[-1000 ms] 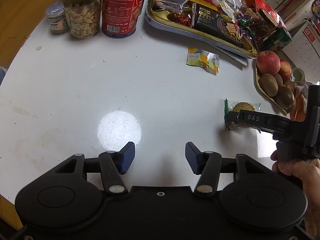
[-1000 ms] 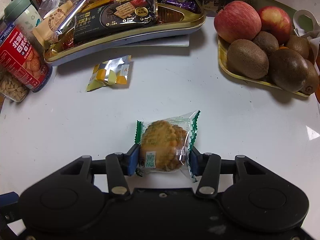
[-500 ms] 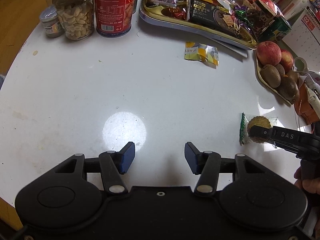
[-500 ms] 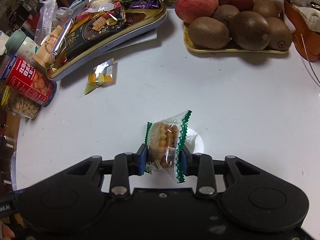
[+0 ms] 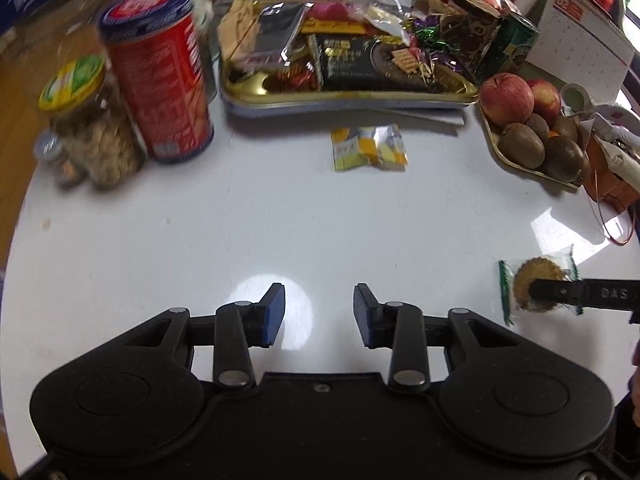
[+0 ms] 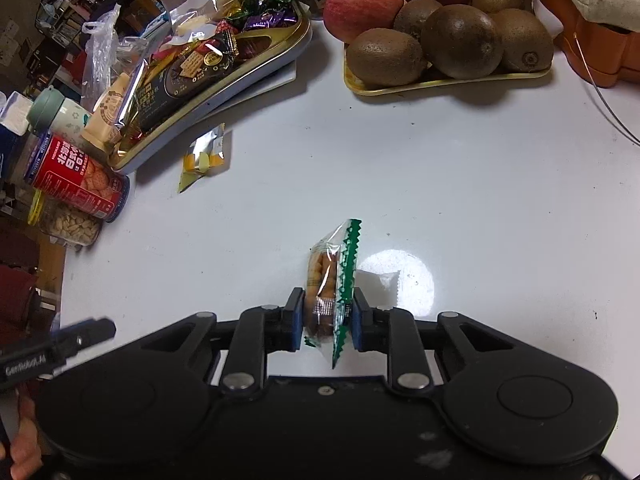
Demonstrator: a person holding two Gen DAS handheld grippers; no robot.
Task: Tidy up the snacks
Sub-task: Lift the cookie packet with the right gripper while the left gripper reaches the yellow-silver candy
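Right wrist view: the right gripper (image 6: 323, 318) is pinching a wrapped cookie (image 6: 330, 276). Its jaws are closing, and the blue pads press on both sides of the pack. The cookie stands on its edge, held above the white table (image 6: 460, 200).

Far to the left is a gold tray (image 6: 240, 68) full of snacks. A small yellow snack pack (image 6: 202, 160) lies flat on the table just near the tray. Far on the right is a yellow plate (image 6: 440, 84) with apples and kiwis. On the left edge stand a red can (image 6: 76, 178) and a jar of nuts (image 6: 66, 224).

In the left wrist view, the left gripper (image 5: 319, 316) is over the bare table. Its jaws are closing with nothing between them, and the pads are apart. The cookie shows at the right edge.
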